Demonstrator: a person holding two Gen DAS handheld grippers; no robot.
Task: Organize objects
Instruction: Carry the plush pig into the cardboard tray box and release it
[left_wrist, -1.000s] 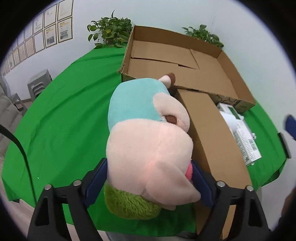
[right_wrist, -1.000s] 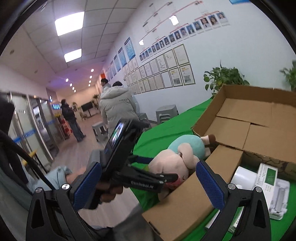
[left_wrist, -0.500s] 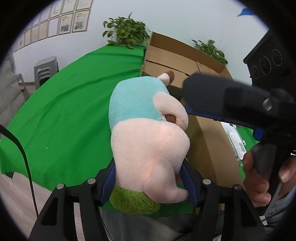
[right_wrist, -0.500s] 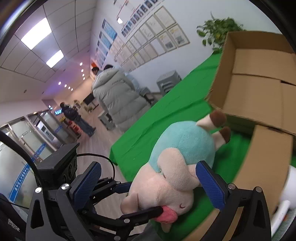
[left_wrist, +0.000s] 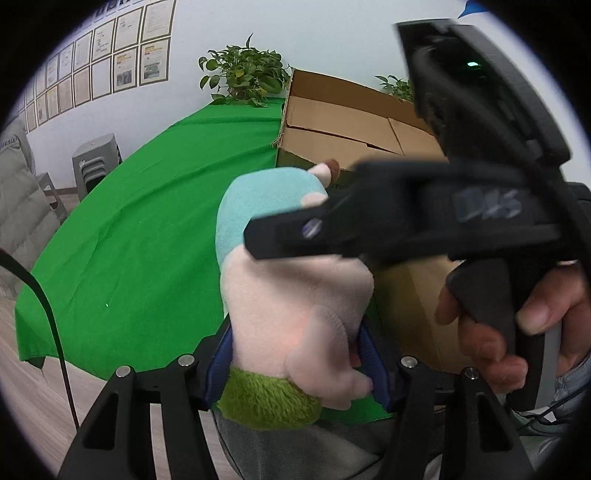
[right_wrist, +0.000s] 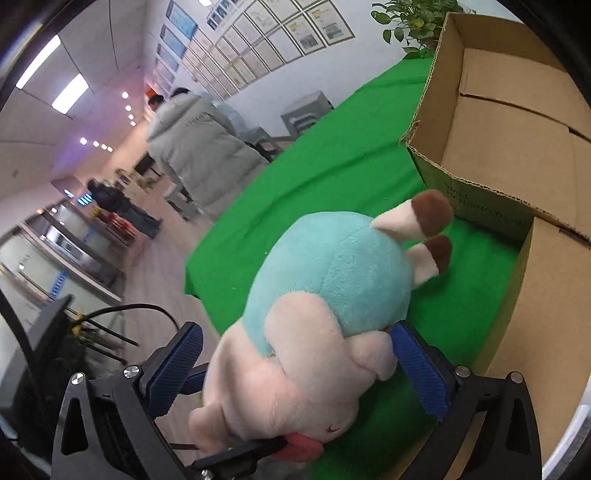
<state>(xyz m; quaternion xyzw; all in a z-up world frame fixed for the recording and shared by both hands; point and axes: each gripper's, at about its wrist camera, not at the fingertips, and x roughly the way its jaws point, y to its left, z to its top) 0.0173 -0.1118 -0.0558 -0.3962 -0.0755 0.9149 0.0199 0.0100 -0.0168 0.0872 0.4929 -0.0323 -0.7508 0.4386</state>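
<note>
A plush pig toy (left_wrist: 273, 236) with a teal body, pink head and brown hooves is held over the near edge of the green table (left_wrist: 147, 206). My left gripper (left_wrist: 295, 365) is shut on its head. In the right wrist view the toy (right_wrist: 332, 280) lies between the blue pads of my right gripper (right_wrist: 295, 365), which is open around its body; the right pad is close to the toy's arm. The right gripper's black body (left_wrist: 461, 221) crosses the left wrist view above the toy. An open cardboard box (right_wrist: 517, 122) stands behind.
A box flap (right_wrist: 543, 314) hangs down at the right of the toy. Potted plants (left_wrist: 243, 77) stand behind the box by the white wall. A person in a grey coat (right_wrist: 199, 147) stands beyond the table's left edge. A grey stool (left_wrist: 96, 162) is nearby.
My right gripper has moved in from the right and down, so its open fingers now straddle the toy. The left gripper has kept its hold on the head and drawn back slightly.
</note>
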